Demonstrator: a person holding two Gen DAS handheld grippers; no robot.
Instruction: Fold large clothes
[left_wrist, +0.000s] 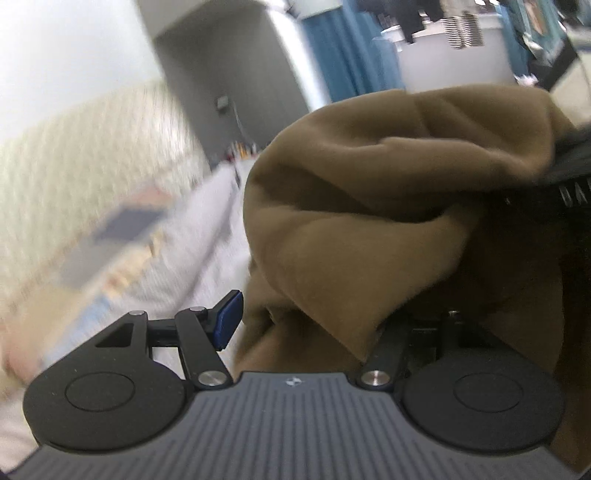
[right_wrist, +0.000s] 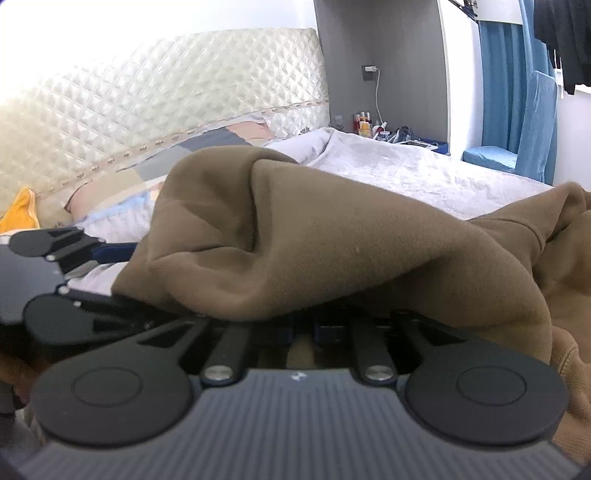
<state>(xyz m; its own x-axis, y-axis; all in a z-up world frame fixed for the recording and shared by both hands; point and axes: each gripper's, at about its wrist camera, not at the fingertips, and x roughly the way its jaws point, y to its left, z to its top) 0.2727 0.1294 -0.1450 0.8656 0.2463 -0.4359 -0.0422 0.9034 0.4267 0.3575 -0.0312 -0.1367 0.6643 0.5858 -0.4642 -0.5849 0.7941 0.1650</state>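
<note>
A large brown sweatshirt (right_wrist: 332, 236) is bunched up over the bed (right_wrist: 424, 173). My right gripper (right_wrist: 304, 326) has its two fingers close together under the bunch and is shut on the fabric; the cloth hides its tips. In the left wrist view the same sweatshirt (left_wrist: 369, 206) hangs in thick folds over the right half of the picture. My left gripper (left_wrist: 310, 317) stands wide: its left blue pad (left_wrist: 229, 319) is bare beside the cloth, and its right finger is buried under a fold. That left gripper (right_wrist: 55, 258) also shows at the left edge of the right wrist view.
A cream quilted headboard (right_wrist: 166, 92) backs the bed, with a patchwork pillow (right_wrist: 207, 144) and an orange cloth (right_wrist: 22, 210) at its foot. Bottles and a charger cable crowd the bedside shelf (right_wrist: 373, 127). Blue curtains (right_wrist: 513, 92) and dark hanging clothes (right_wrist: 569, 37) are at the right.
</note>
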